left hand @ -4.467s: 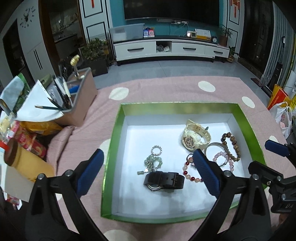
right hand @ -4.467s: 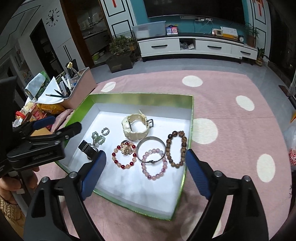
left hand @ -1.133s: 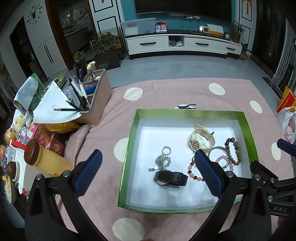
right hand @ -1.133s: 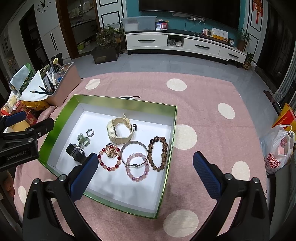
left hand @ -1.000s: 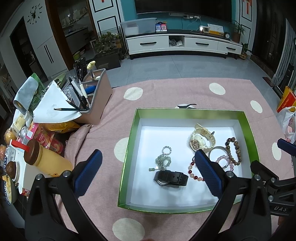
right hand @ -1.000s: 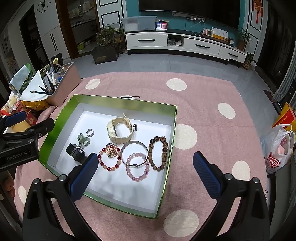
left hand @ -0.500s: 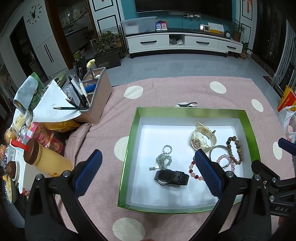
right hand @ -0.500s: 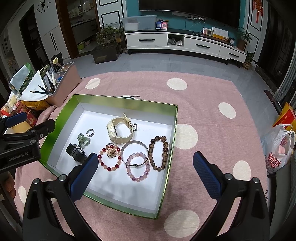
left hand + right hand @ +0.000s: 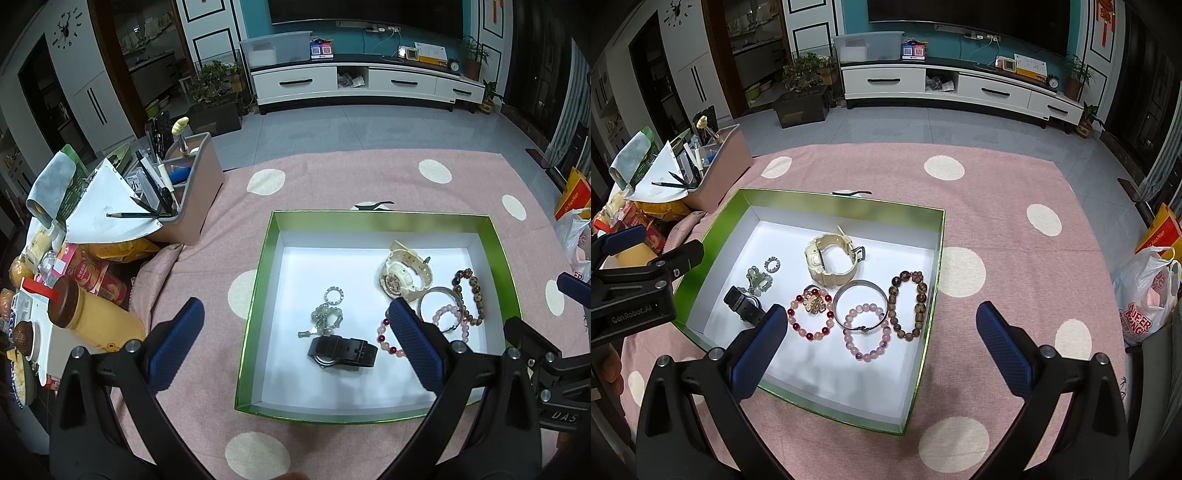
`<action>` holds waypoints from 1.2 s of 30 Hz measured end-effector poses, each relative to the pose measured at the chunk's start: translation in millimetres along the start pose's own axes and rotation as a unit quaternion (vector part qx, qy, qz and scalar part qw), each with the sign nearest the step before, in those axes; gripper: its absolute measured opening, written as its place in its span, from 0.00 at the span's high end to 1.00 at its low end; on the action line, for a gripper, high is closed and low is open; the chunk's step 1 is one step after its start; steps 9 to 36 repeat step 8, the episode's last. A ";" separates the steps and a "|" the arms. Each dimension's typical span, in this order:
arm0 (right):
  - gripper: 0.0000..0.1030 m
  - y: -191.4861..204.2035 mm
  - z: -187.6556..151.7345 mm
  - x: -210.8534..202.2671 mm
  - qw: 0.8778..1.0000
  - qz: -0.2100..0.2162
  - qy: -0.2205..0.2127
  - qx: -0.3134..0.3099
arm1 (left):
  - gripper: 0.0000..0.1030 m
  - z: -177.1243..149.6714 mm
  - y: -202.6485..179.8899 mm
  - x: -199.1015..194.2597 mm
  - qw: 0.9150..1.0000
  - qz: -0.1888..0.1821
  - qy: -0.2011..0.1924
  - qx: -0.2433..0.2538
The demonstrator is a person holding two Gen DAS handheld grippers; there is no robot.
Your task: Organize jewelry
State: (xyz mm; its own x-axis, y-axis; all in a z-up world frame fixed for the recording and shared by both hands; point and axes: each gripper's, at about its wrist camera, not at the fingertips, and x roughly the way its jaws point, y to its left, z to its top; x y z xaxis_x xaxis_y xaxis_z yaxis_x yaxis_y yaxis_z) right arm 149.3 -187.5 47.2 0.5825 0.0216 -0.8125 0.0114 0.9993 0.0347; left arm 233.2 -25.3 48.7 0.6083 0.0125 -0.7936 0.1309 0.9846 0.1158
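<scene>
Both grippers, left gripper (image 9: 291,325) and right gripper (image 9: 881,326), hover wide open and empty above the green box (image 9: 925,295); bracelets and watches lie inside, ahead; sorting looks nearly complete; next, likely withdrawal.

Two watches (image 9: 833,264) – four bracelets (image 9: 908,305) – one box (image 9: 925,343).

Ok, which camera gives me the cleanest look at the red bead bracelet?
The right wrist view: the red bead bracelet shows as a full ring in the green box. In the left wrist view a left gripper finger covers most of it, leaving a few beads.
</scene>
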 end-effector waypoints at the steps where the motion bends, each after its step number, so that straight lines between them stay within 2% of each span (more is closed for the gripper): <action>1: 0.01 -0.2 0.2 -0.3 1.000 0.000 0.000 0.000 | 0.02 0.0 0.2 0.1 1.000 0.000 0.000 0.000; 36: 0.01 1.4 -0.2 -1.1 1.000 0.000 -0.002 0.001 | 0.02 -1.2 1.1 1.6 1.000 0.001 0.004 -0.001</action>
